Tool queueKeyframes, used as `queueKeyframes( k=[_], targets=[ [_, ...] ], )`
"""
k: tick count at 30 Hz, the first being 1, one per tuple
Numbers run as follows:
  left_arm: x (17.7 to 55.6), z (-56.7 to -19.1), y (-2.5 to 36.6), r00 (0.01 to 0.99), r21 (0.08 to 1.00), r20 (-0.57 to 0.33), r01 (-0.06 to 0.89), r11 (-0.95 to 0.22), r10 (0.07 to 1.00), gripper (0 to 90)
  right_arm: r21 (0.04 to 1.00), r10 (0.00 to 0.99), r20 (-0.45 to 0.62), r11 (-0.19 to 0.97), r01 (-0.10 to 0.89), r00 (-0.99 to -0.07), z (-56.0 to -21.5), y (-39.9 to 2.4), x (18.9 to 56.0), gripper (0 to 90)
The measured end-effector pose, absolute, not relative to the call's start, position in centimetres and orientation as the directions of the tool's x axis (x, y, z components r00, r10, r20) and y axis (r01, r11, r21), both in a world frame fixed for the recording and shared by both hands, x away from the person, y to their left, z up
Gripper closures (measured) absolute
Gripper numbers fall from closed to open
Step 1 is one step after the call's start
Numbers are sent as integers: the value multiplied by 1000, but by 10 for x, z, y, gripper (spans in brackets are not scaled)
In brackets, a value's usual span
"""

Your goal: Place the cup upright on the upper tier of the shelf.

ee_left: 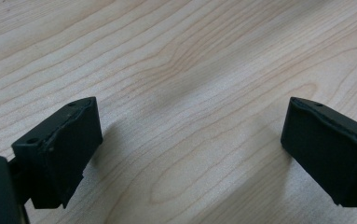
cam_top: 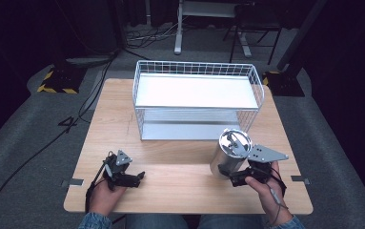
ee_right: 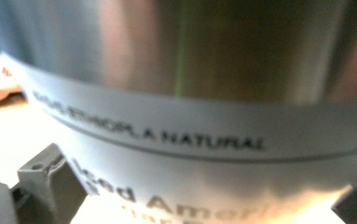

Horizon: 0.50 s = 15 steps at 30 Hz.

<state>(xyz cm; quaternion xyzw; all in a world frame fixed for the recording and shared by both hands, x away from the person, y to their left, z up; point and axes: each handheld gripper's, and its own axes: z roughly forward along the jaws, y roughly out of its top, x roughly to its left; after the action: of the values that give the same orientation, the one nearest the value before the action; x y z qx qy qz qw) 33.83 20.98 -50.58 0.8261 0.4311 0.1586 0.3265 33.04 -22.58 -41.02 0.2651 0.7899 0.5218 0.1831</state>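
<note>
A shiny steel canister [cam_top: 230, 152] with a metal lid and a white label stands tilted at the table's front right. My right gripper [cam_top: 238, 178] is shut on its lower side. In the right gripper view the canister [ee_right: 190, 93] sits very close between the two jaws of my right gripper [ee_right: 199, 186], its printed label blurred. My left gripper [cam_top: 139, 179] rests low over the front left of the table, open, with nothing in it. In the left gripper view my left gripper [ee_left: 190, 140] has its jaws wide apart over bare wood.
A white wire basket [cam_top: 197, 67] with a white shelf inside stands at the back middle of the wooden table [cam_top: 180, 176]. Cables and equipment legs lie on the grey floor beyond and to the left.
</note>
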Motion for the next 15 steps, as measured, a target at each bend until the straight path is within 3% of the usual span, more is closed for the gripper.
queueKeyframes(
  k=[15],
  targets=[
    [338, -506, 210, 578, 676, -19, 608, -415, 816, 57, 927, 616, -16, 304, 219, -788, -367, -222, 345, 36]
  ],
)
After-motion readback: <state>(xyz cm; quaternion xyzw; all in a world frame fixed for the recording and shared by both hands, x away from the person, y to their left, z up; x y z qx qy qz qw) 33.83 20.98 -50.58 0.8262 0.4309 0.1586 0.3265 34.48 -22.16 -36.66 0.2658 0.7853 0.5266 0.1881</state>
